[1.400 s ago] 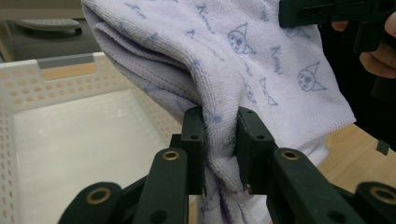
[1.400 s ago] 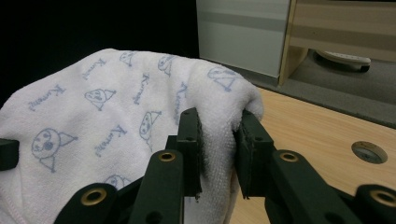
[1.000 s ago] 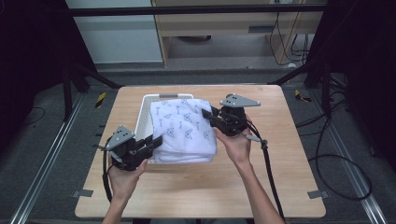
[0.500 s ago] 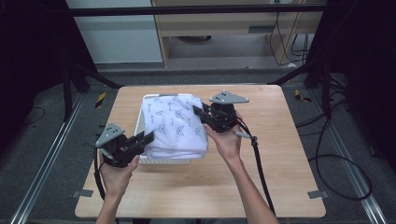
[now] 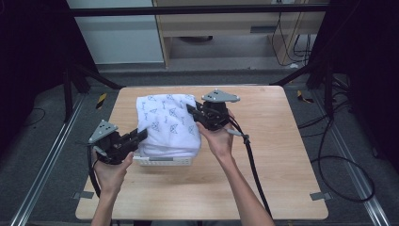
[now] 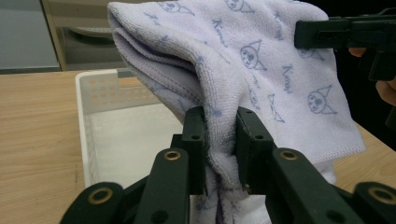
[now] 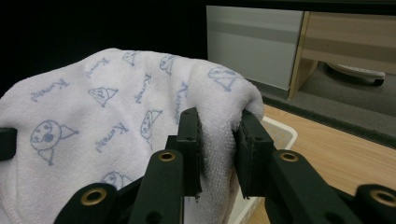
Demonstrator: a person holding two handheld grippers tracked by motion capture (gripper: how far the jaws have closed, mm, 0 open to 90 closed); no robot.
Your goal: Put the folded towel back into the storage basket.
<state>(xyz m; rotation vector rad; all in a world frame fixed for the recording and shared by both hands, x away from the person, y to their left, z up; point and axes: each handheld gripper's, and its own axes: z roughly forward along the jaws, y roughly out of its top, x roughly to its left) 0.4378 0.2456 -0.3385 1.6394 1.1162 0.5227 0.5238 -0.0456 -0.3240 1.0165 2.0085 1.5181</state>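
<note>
High view first: your left gripper sits at the near-left corner of the white basket, its jaws pinching a thick fold of the white towel (blue cartoon faces printed on it). That towel hangs bunched above the basket, draped over its rim, on the wooden counter. Further right, your right gripper has its jaws clamped on the towel's far-right edge, lifted clear of the basket.
</note>
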